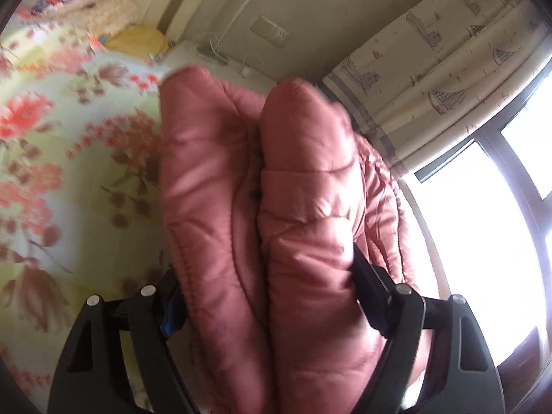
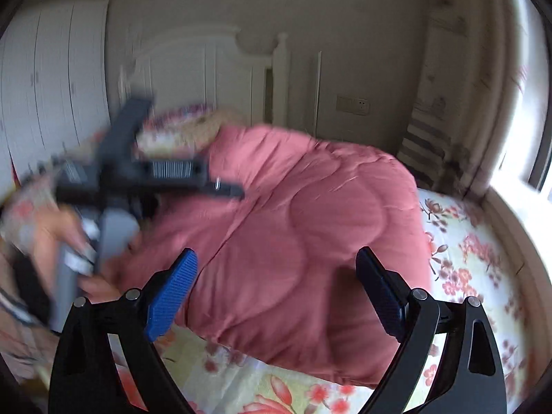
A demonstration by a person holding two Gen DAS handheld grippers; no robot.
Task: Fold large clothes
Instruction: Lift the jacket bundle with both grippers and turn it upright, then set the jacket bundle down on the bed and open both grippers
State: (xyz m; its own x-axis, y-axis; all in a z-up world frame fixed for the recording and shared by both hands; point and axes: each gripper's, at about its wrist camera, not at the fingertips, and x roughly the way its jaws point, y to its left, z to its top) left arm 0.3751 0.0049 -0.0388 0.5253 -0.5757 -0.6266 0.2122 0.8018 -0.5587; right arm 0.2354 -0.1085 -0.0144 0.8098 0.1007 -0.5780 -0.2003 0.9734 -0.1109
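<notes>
The left gripper [image 1: 267,296] has a thick double fold of the pink quilted coat [image 1: 276,189] between its wide-set jaws. The padding fills the gap from pad to pad, touching the right-hand pad, but blur and the bulging cloth hide whether the pads truly press, so I cannot tell if this is a grip or a loose cradle. The two puffy rolls run straight out from the fingers toward twelve o'clock, so the fold's long axis lies along the gripper's pointing line.

The right gripper [image 2: 276,296] stands open and empty; its blue pads [image 2: 172,296] are well apart and clear of the cloth. The coat [image 2: 303,227] lies beyond the fingertips, spreading from about ten o'clock to two o'clock in that view, heaped on the flowered bedsheet [image 2: 476,258]. The hand-held left gripper shows blurred at nine to ten o'clock, at the coat's far-left edge.

In my judgement the left hand is nearer, already in the fabric, while the right must go forward and down to take the near hem. The coat's length runs across the right gripper's line, so a fold would probably carry one end across toward the other.
</notes>
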